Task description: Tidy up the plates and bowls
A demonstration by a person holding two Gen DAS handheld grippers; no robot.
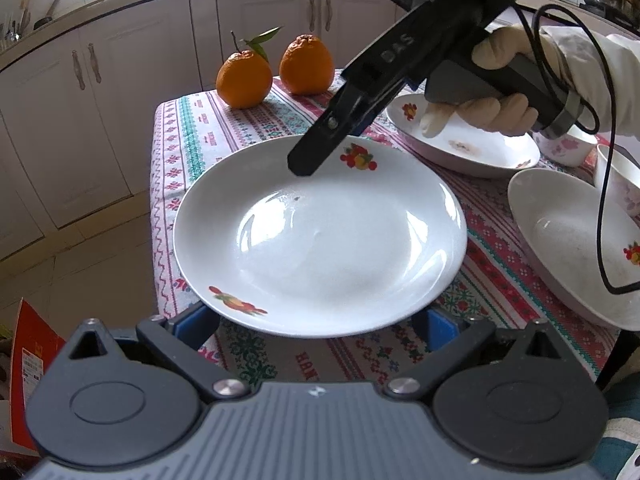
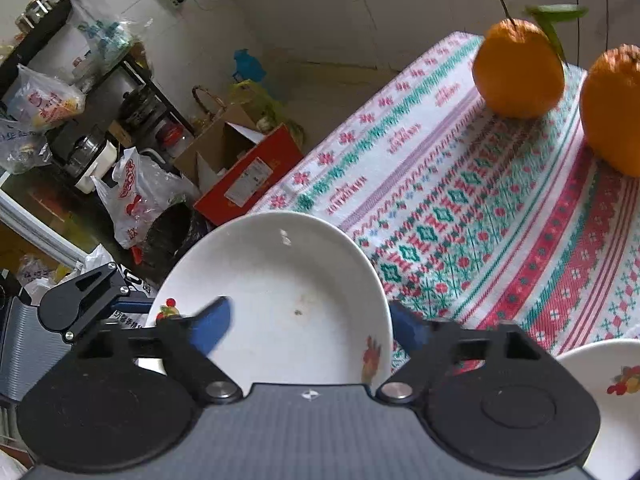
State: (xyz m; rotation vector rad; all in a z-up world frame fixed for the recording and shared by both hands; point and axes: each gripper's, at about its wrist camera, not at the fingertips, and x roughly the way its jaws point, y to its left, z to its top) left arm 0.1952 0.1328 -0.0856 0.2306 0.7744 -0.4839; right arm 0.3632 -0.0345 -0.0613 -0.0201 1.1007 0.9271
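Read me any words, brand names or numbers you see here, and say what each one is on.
"DAS": raised letters on the body of the right tool.
Tablecloth: red woven letters near the front edge, cut off, not readable.
Red cardboard box: white sticker, print too small.
Plastic bag: red print, blurred.

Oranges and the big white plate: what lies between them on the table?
Only patterned tablecloth lies between the oranges and the plate, seen in the left wrist view.
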